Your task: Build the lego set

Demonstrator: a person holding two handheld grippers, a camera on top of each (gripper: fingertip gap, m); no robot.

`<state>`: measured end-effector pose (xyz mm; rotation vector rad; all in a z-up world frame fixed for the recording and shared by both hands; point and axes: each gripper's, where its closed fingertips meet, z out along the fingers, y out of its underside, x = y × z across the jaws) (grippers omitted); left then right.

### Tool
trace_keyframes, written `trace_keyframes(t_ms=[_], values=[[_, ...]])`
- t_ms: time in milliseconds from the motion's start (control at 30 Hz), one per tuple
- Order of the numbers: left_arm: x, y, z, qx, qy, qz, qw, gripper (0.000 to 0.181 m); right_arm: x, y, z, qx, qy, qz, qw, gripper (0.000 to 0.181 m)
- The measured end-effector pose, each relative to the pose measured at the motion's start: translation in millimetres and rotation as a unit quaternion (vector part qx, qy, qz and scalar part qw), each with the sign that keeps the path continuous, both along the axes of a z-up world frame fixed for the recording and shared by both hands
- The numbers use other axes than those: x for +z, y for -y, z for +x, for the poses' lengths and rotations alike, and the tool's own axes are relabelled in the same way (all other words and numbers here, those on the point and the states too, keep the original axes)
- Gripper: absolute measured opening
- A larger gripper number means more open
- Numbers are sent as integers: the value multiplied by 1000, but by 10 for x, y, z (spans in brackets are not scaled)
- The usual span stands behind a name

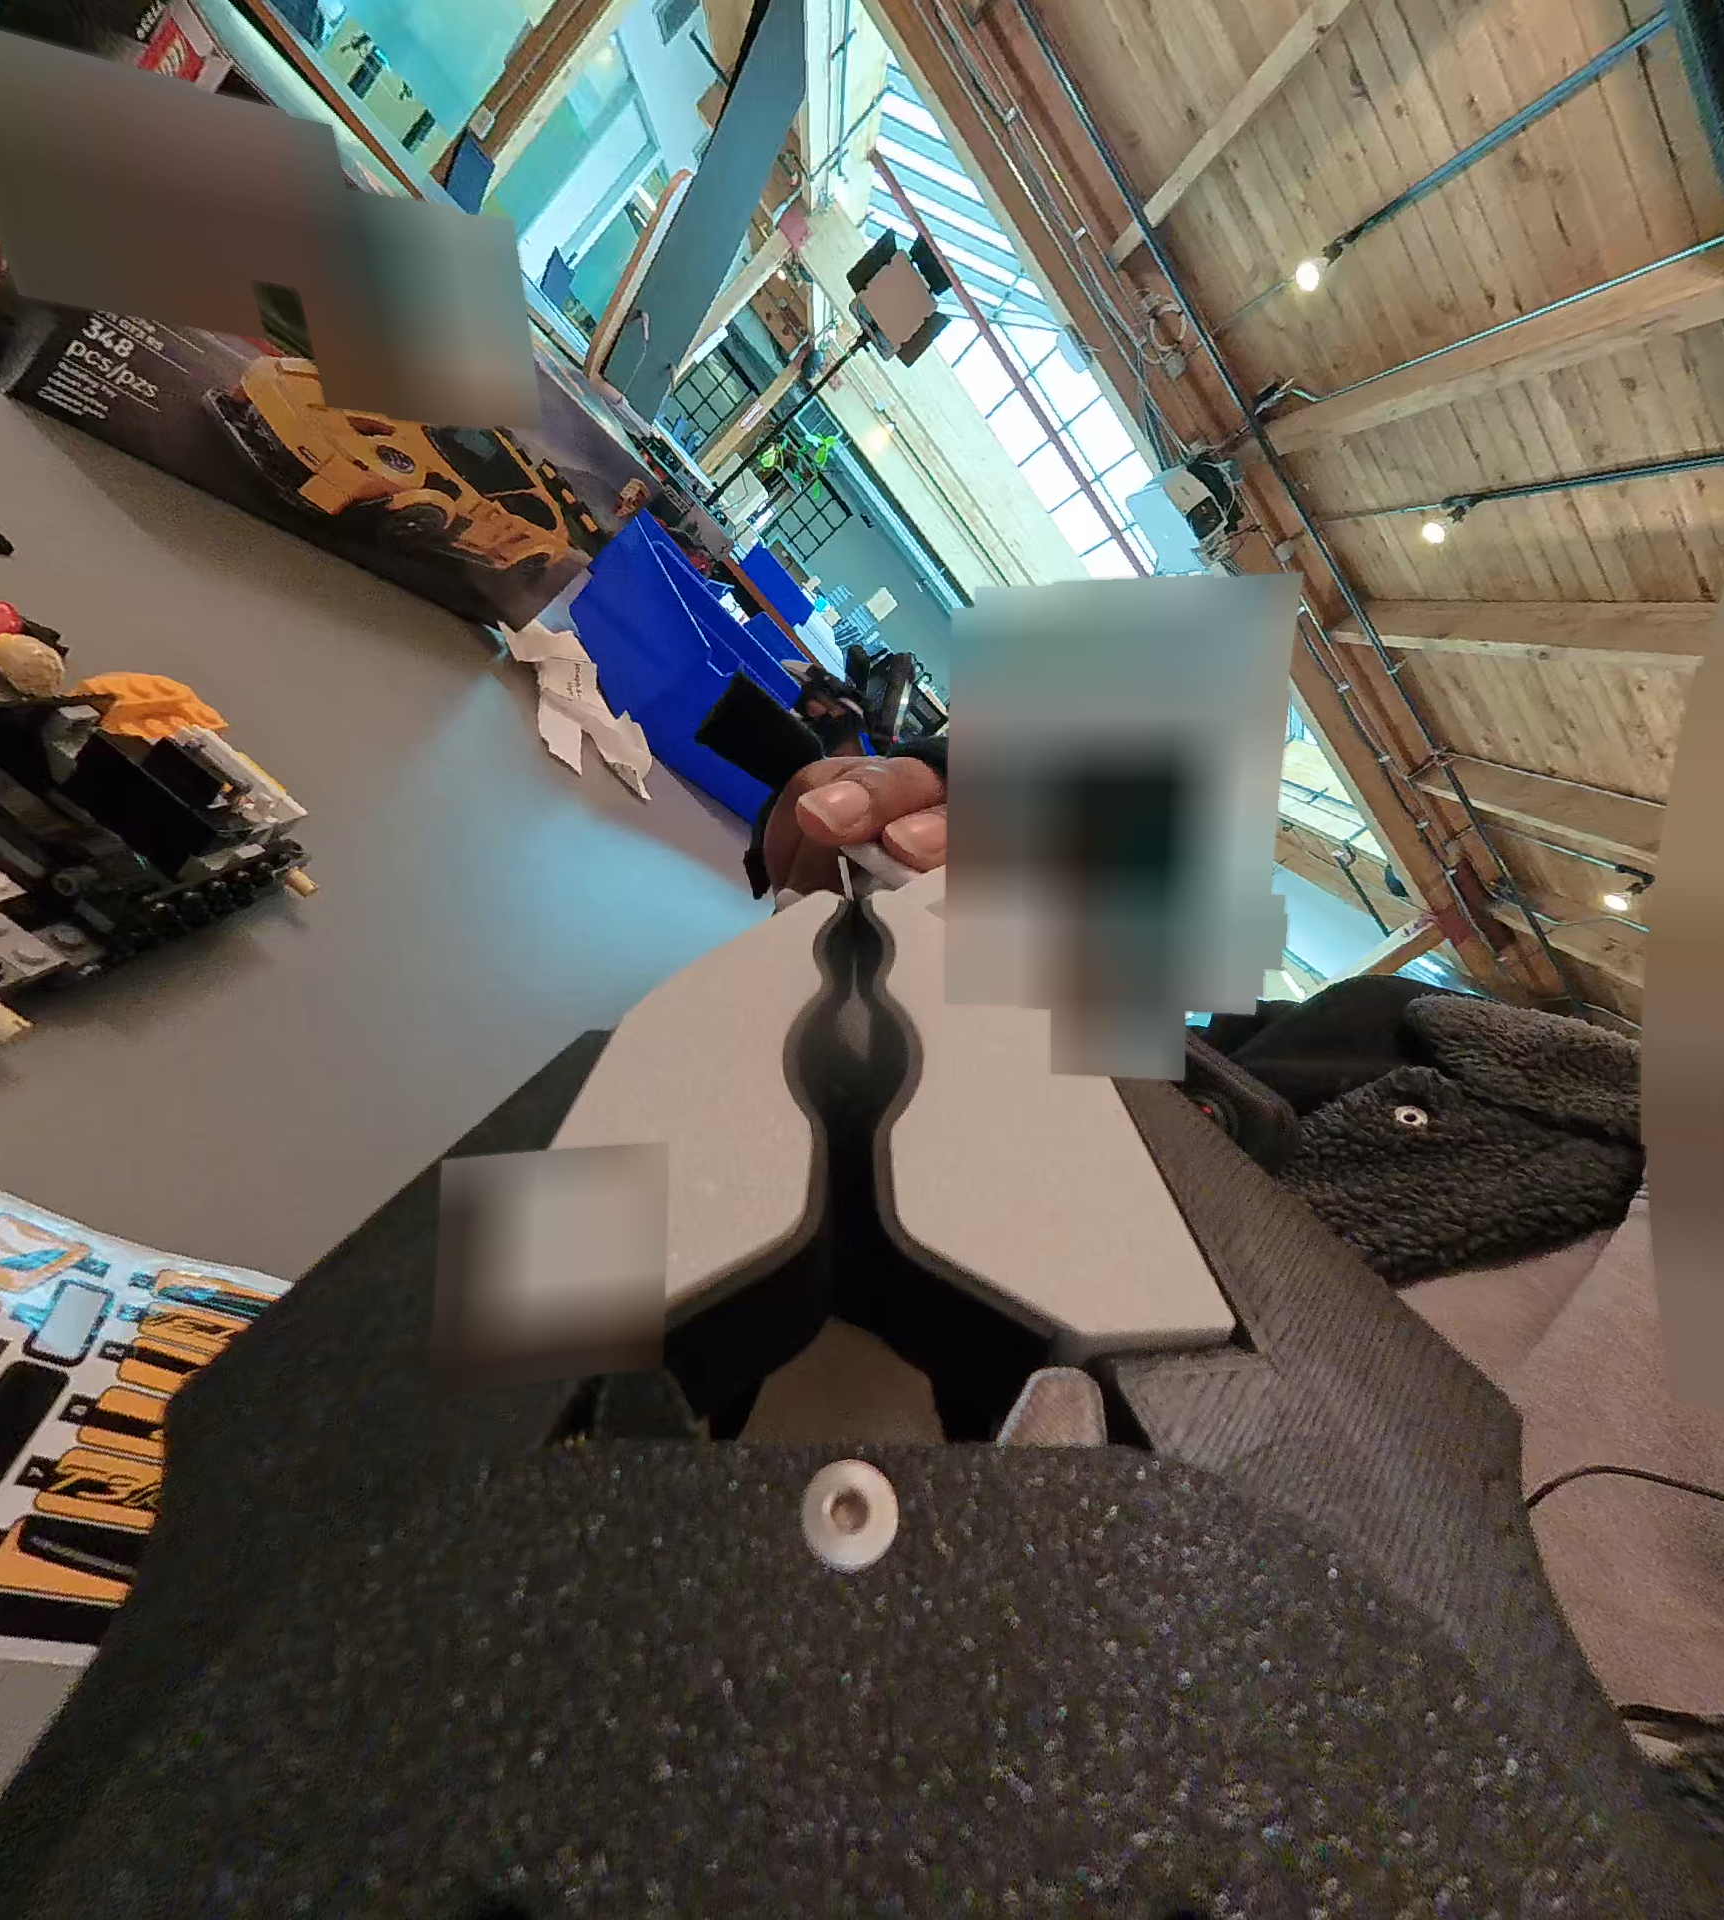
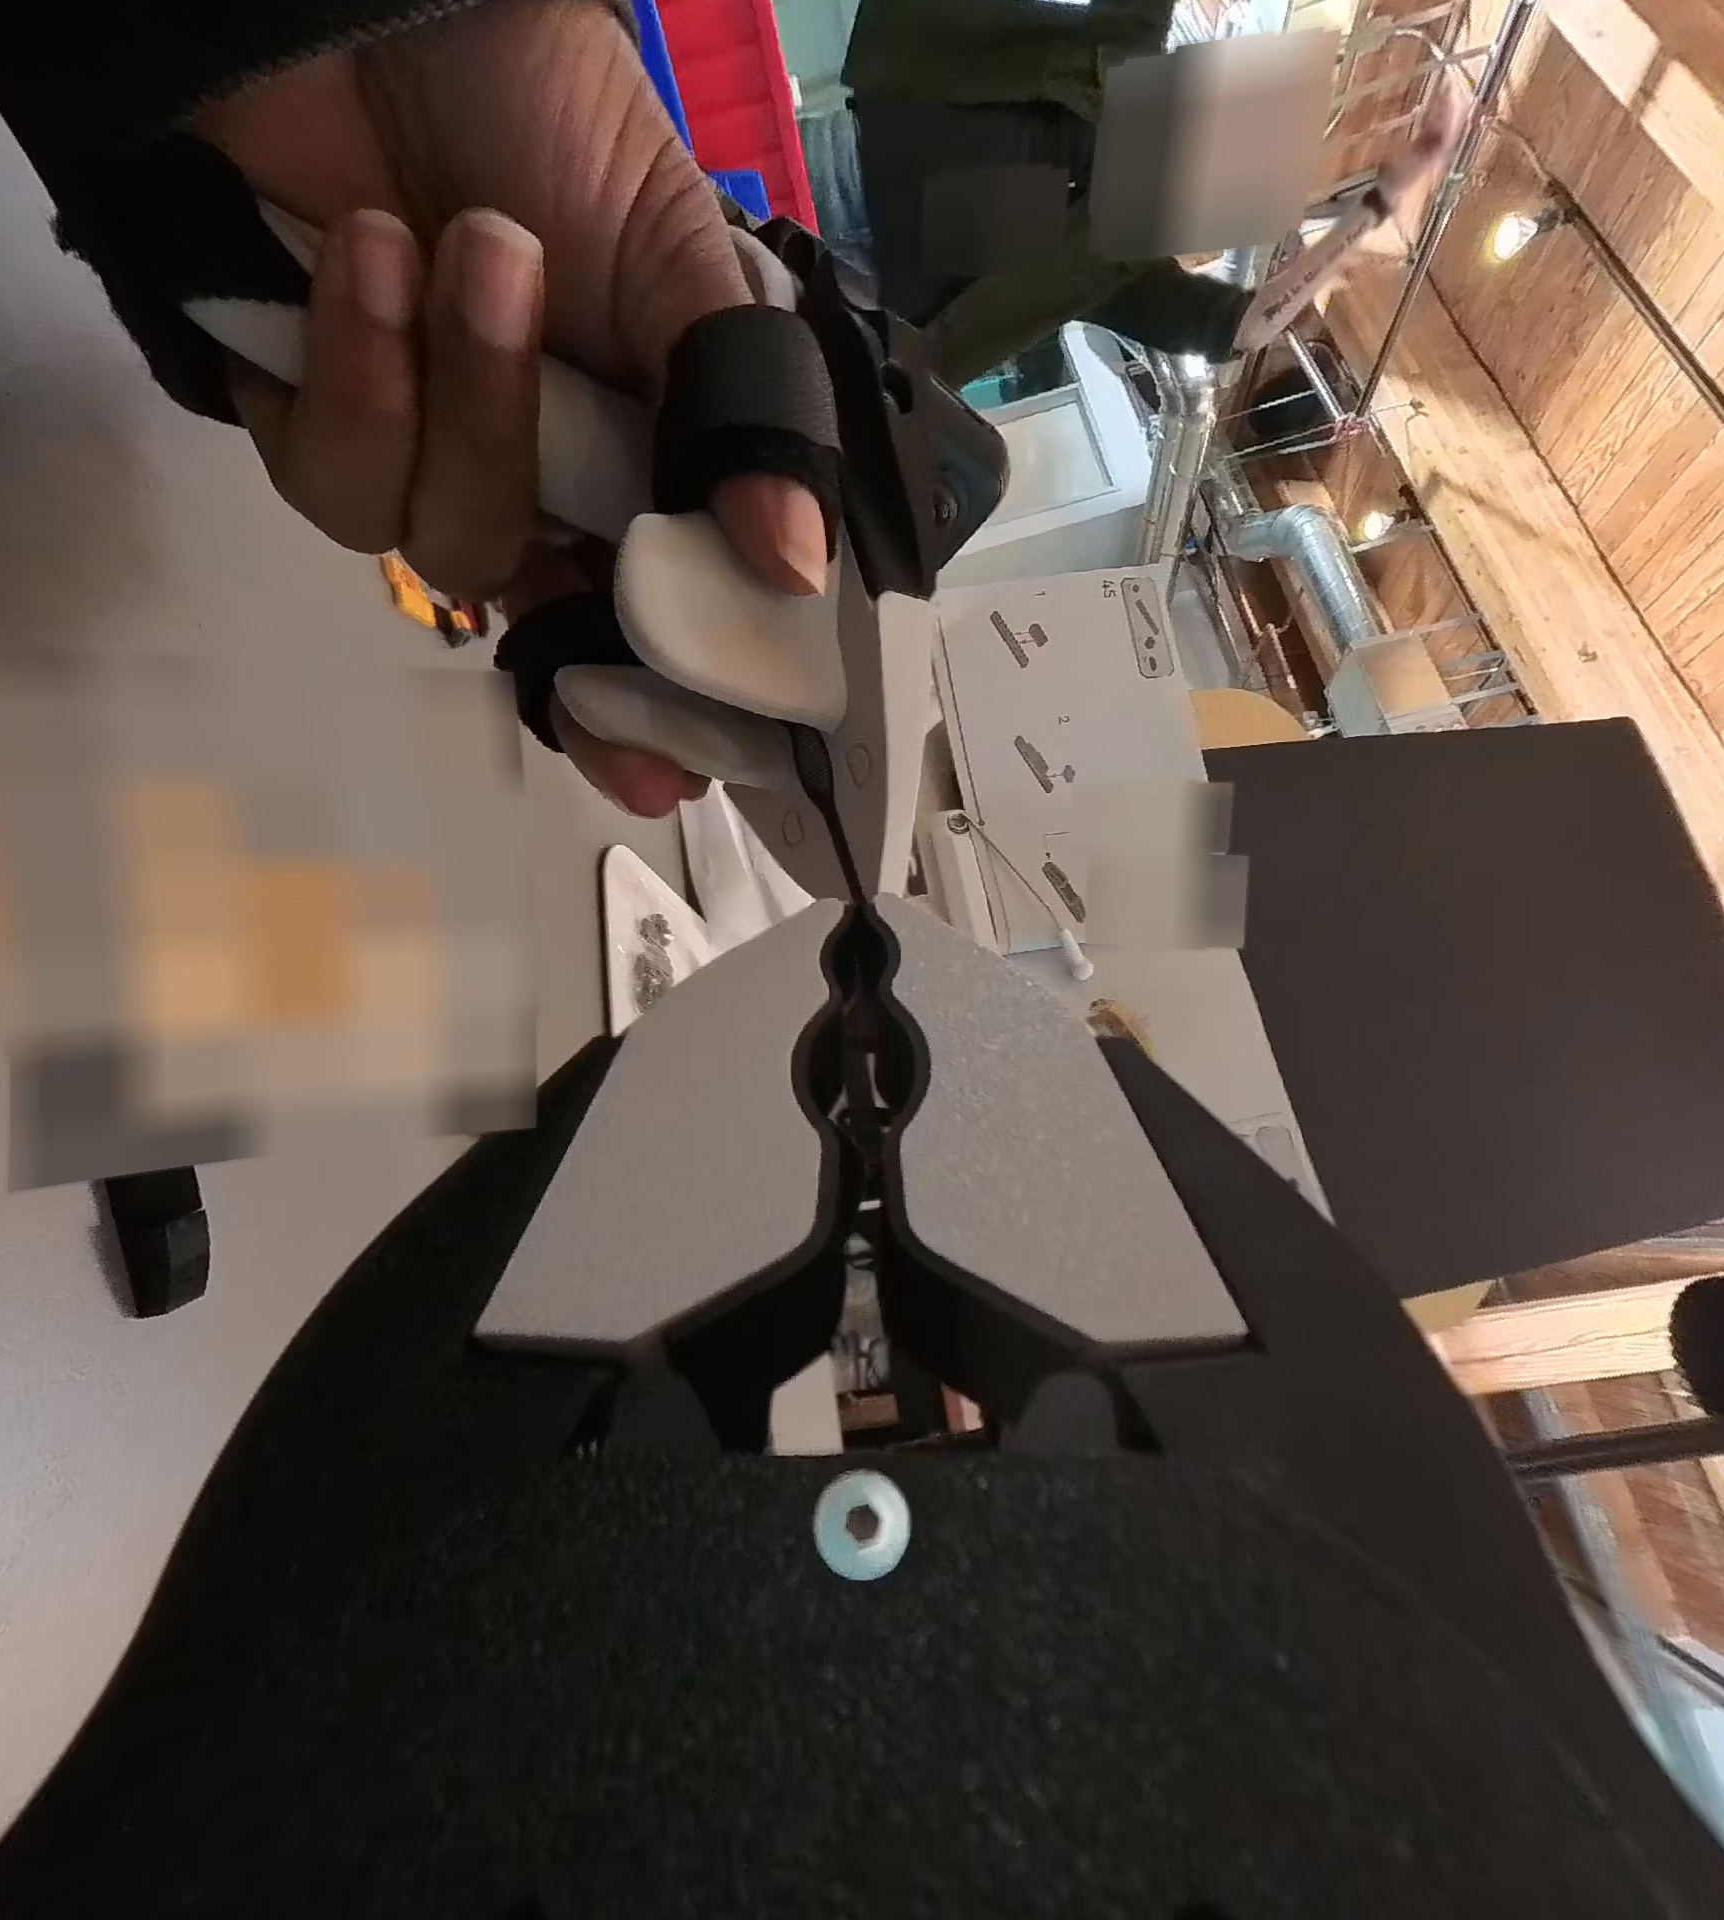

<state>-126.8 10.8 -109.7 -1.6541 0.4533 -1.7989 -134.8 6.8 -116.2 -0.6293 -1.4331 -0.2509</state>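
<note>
The half-built model (image 1: pixel 89 831) lies on the table (image 1: pixel 370 987), before the box (image 1: pixel 318 447).

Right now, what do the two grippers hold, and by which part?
A thin strip: the left gripper pinches one end, the right gripper the other.

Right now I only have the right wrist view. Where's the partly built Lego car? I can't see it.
Observer: The left wrist view shows the partly built black, grey and red brick car on the grey table, at that view's left edge.
Operator: Sticker sheet?
Observer: The white sheet of orange and black stickers lies flat at that view's lower left, partly hidden behind the left gripper.
Operator: Box?
Observer: The dark cardboard box with a yellow car picture sits beyond the model, next to the blue plastic bins.
</note>
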Motion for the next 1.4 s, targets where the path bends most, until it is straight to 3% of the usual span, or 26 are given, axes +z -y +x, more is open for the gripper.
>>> trace_keyframes(t_ms=[100, 200, 333, 500, 733, 833, 1000, 1400], values=[[-14, -1, -2, -2, -3, 5, 1000, 0, -21, -12, 1, 10, -9, -47, 999, 0], [-32, -20, -17, 0, -4, 7, 1000, 0, -52, -23, 3, 24, -18, -125, 992, 14], [-61, -32, -42, -3, -13, 18, 1000, 0, 37, -25, 30, 58, -73, -247, 965, 15], [-135, 98, -14, -56, -49, 70, 995, 0, 102, -100, 152, 110, -124, -477, 863, 14], [-249, 275, 65, -114, -79, 100, 985, 0, -80, -39, 246, 129, -75, -667, 730, 14], [-270, 296, 68, -122, -83, 102, 984, 0, -125, 42, 220, 144, -62, -707, 689, 13], [-301, 305, 74, -127, -92, 105, 982, 0, -197, 161, 169, 157, -37, -726, 668, 10], [-334, 314, 83, -129, -104, 109, 980, 0, -265, 233, 120, 163, -24, -741, 651, 0]])
